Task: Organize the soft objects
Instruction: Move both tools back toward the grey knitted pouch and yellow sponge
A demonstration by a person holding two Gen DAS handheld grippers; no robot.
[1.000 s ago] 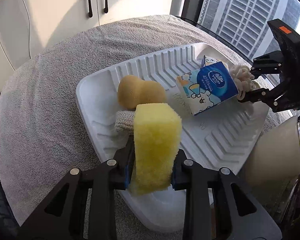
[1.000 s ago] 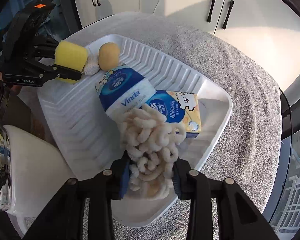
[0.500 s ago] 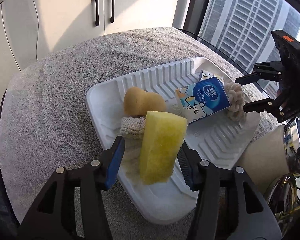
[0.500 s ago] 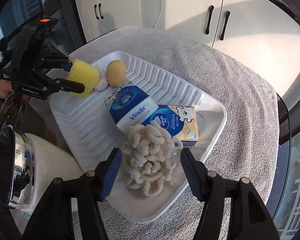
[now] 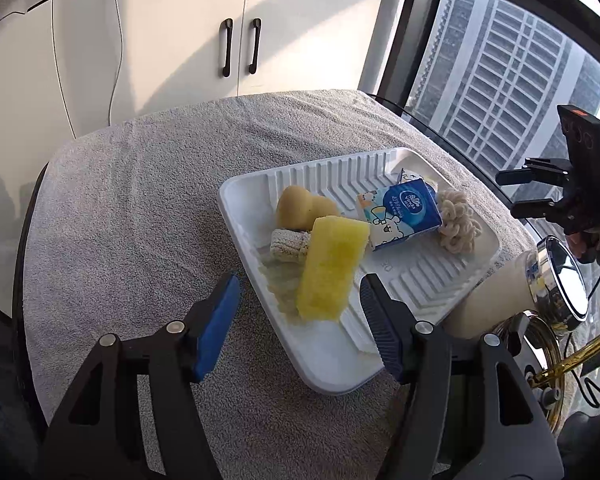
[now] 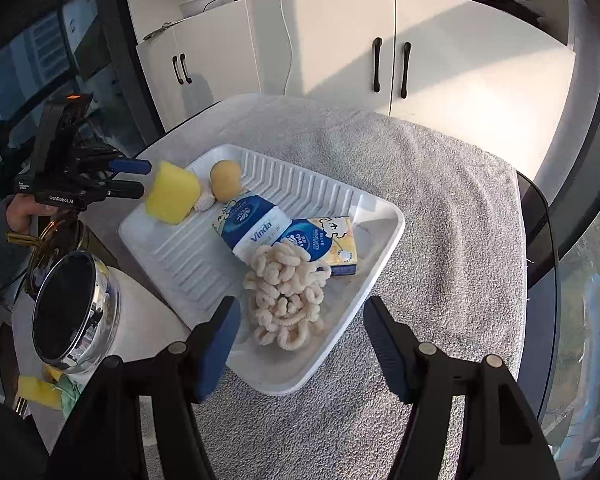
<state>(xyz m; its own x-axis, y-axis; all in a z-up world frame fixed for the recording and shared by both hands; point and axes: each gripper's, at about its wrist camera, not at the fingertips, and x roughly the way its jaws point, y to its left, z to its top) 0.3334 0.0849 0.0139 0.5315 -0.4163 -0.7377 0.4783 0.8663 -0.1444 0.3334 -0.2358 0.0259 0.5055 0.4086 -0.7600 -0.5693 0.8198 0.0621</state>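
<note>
left wrist view shows the white tray point(image 5: 332, 364) on the towel-covered counter point(image 5: 140, 208), and everything else is placed against that tray. the left hand-held gripper point(image 5: 296, 316) hangs over the tray's near corner with its jaws having just been opening; the yellow sponge point(image 5: 332, 264) stands between the pads, leaning, but neither pad presses it, so it is released. just behind the sponge lie a small knitted scrubber point(image 5: 288, 244) and a tan rounded sponge point(image 5: 300, 210). toward the tray's middle sits a blue tissue pack point(image 5: 400, 216), with a second tissue pack point(image 6: 328, 244) beside it, seen better from the right wrist. the cream loopy cloth point(image 6: 284, 296) lies at the tray's other near corner, in front of the right hand-held gripper point(image 6: 300, 344), whose jaws have also just been opening and grasp nothing. all of these should be light and yielding: the sponge will squash, so it is best pinched across its flat faces near the middle; the loopy cloth is limp and wants a deep bite into its bulk; the tissue packs are slick-wrapped, likely to slip unless taken across the narrow sides.
</note>
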